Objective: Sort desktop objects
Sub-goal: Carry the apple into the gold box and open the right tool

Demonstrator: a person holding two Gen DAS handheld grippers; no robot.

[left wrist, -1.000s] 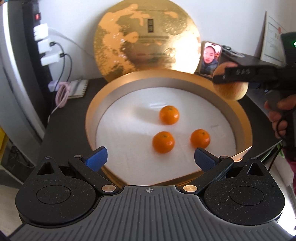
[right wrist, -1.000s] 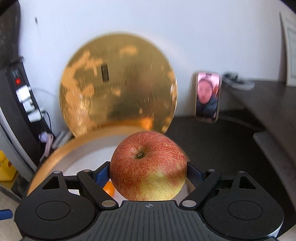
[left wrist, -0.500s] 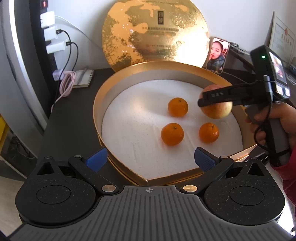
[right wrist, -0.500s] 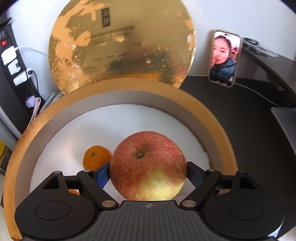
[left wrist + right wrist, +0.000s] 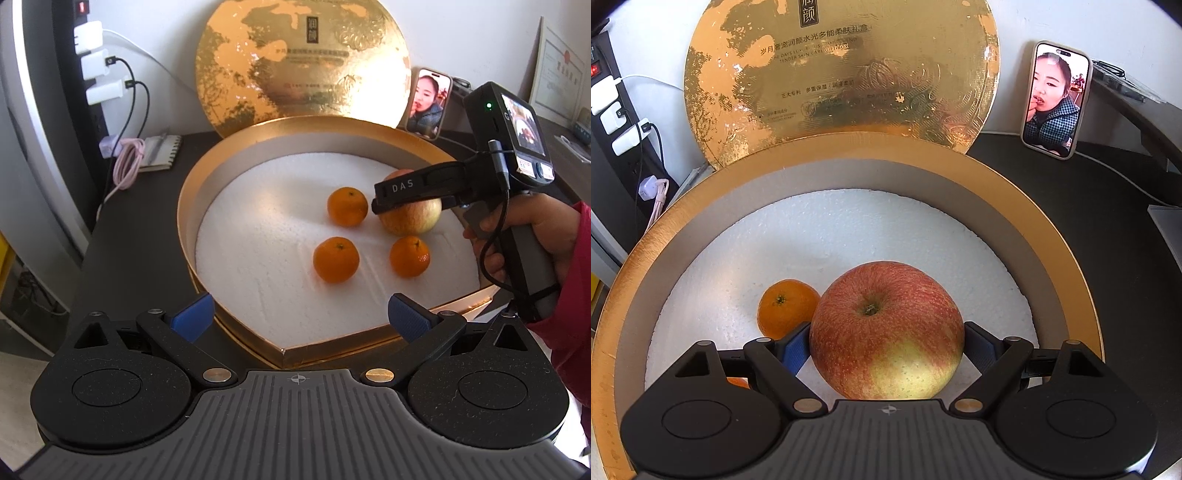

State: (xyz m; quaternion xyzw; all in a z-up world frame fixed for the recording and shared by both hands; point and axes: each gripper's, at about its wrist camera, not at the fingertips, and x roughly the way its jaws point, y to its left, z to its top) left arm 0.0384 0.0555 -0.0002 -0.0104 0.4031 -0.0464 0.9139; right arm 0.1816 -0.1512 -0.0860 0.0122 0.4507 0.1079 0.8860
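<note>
Moved: right hand-held gripper point(image 5: 886, 345) carries apple point(image 5: 886, 332) lower into gold box point(image 5: 1067, 236), beside mandarin point(image 5: 786, 308) | grasp: clenched on apple | left hand-held gripper point(image 5: 299, 317): released, empty | advice: seat apple on foam, then release.

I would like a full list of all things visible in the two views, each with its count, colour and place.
apple: 1, red and yellow, between the right gripper's fingers, inside the box
tangerines: 3, orange, on the white foam in the box
box: 1, gold rim, on the dark desk
lid: 1, gold, upright behind the box
phone: 1, screen lit, leaning at the wall
chargers: 3, white, in the power strip, far left
notebook: 1, left of the box
left hand-held gripper: open, empty
right hand-held gripper: shut on the apple
hand: on the right gripper's handle, red sleeve
</note>
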